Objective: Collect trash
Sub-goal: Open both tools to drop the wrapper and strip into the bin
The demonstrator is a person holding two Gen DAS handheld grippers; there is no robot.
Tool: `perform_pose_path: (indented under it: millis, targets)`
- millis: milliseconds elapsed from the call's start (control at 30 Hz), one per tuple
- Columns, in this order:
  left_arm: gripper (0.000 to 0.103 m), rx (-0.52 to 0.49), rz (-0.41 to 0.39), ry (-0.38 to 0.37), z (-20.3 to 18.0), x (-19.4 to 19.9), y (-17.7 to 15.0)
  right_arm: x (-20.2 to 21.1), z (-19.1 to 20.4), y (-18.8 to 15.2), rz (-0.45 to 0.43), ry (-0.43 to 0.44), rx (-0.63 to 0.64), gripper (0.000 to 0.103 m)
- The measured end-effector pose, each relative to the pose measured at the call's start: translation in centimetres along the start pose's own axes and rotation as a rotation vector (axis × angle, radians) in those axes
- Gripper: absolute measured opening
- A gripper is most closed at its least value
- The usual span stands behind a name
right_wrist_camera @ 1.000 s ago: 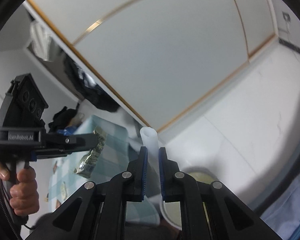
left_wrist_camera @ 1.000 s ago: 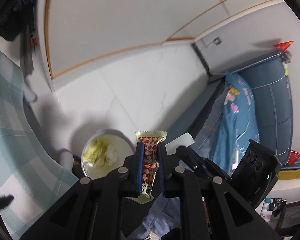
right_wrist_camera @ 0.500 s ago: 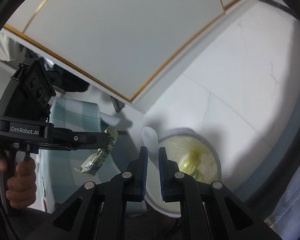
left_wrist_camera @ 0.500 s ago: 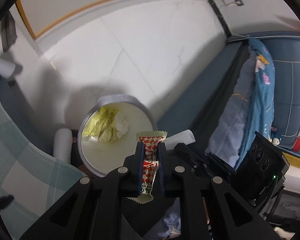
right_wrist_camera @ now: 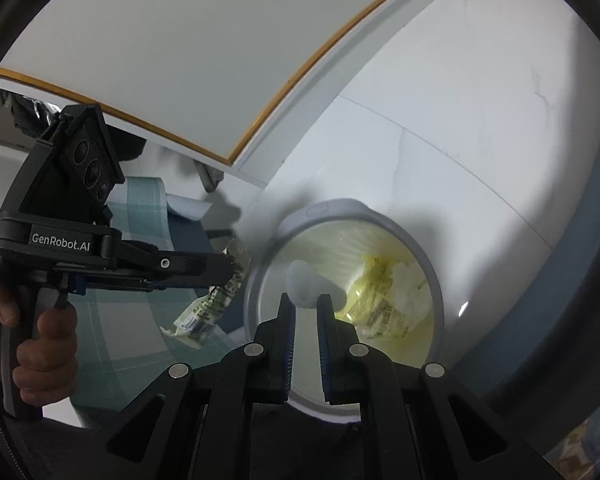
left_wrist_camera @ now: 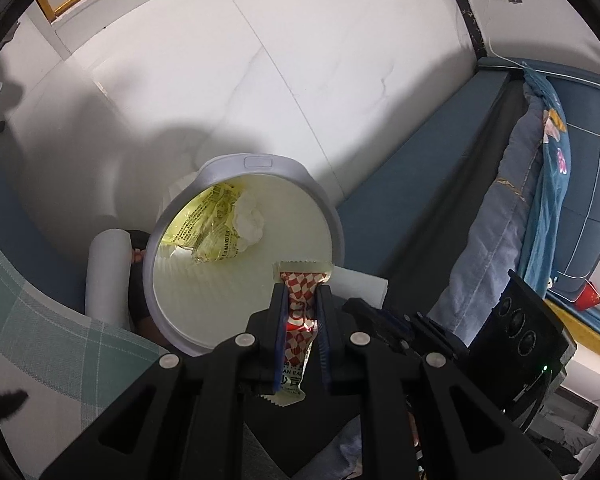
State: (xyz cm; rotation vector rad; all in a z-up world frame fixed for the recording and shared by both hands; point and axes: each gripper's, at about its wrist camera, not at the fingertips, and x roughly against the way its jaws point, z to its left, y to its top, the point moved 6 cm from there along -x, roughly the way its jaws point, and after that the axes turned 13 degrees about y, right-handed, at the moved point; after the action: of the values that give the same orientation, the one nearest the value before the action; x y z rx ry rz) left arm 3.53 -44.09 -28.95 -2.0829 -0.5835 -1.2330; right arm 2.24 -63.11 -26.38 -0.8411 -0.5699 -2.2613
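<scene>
The left gripper (left_wrist_camera: 303, 312) pinches a checkered wrapper (left_wrist_camera: 300, 316) at the lower centre, over the bin rim (left_wrist_camera: 336, 220); the right gripper (right_wrist_camera: 305, 320) clamps a white cup (right_wrist_camera: 306, 286); either could drop outside.

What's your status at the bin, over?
Left gripper shut on snack wrapper. Right gripper shut on white cup. Both over open trash bin. Nothing blocking.

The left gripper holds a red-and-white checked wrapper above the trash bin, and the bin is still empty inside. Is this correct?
Not quite. The left gripper does hold the checked wrapper above the bin, but the bin is not empty: the left wrist view shows a yellow wrapper and crumpled white paper inside.
</scene>
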Motion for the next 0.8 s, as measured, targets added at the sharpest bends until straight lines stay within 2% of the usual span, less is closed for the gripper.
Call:
perform_pose_path:
  millis: [200,300,333,467,533,600,733,800]
  targets:
    - [0.016,0.061,0.049,-0.047,0.5,-0.6,0.1,-0.3,-0.1,-1.0,0.054,-0.012,-0.011,0.010]
    - [0.033,0.064,0.050,-0.027,0.6,-0.4,-0.1,-0.3,0.1,-1.7,0.090,-0.025,-0.003,0.013]
    - [0.036,0.062,0.041,-0.013,0.7,-0.3,-0.1,-0.2,0.2,-1.9,0.096,-0.025,-0.002,0.013]
    - [0.037,0.076,-0.003,0.022,1.1,1.1,0.2,1.3,0.9,-1.9,0.062,-0.020,0.011,0.013]
    - [0.043,0.066,-0.057,0.080,1.3,2.4,0.3,2.0,1.2,-1.9,0.048,-0.026,0.025,0.016]
    - [0.045,0.058,-0.104,0.104,1.4,3.5,0.2,2.6,1.5,-1.8,0.035,-0.036,0.039,0.022]
    - [0.046,0.012,-0.178,0.150,0.6,6.0,-0.7,4.3,2.5,-1.6,0.004,-0.036,0.064,0.029]
    - [0.049,-0.017,-0.226,0.199,0.1,7.3,-1.3,5.0,3.1,-1.3,-0.017,-0.036,0.074,0.034]
